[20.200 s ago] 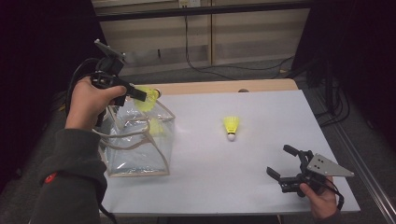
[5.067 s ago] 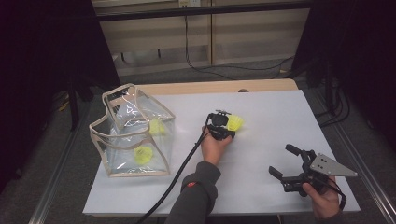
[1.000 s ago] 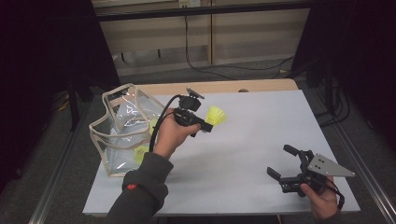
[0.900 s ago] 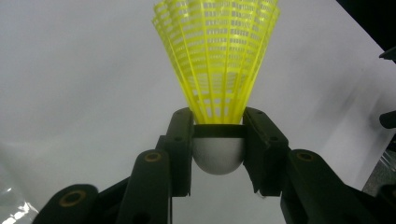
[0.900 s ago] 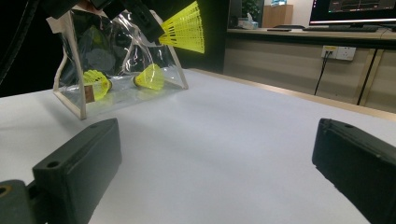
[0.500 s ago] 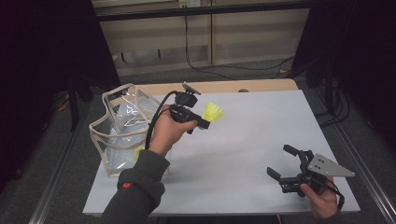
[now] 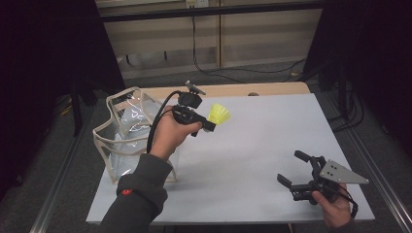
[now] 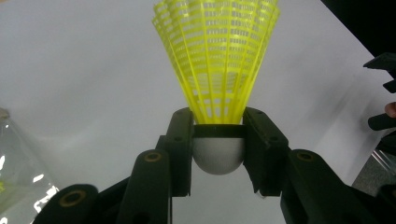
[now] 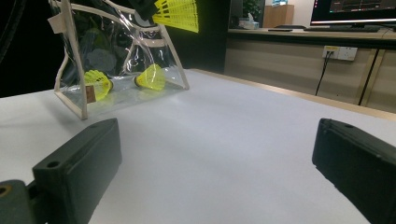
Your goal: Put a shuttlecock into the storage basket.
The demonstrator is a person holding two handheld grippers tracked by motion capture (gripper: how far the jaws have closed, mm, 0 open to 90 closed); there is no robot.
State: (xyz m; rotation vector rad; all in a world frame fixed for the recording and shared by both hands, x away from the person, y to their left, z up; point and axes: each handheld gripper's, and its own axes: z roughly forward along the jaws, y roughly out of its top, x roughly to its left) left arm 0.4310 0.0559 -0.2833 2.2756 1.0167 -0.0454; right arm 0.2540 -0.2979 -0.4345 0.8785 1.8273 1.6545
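Two shuttlecocks [image 9: 123,80] lie inside the clear bag [image 9: 70,100], right gripper view.

My left hand [image 7: 171,133] is lifted off the table, forearm reaching up from the bottom left, and the left gripper [image 7: 210,125] points to the right with its jaws clamped tight. My right hand [image 7: 334,206] rests low at the near right corner, the right gripper [image 7: 290,169] gaping wide, aimed left.
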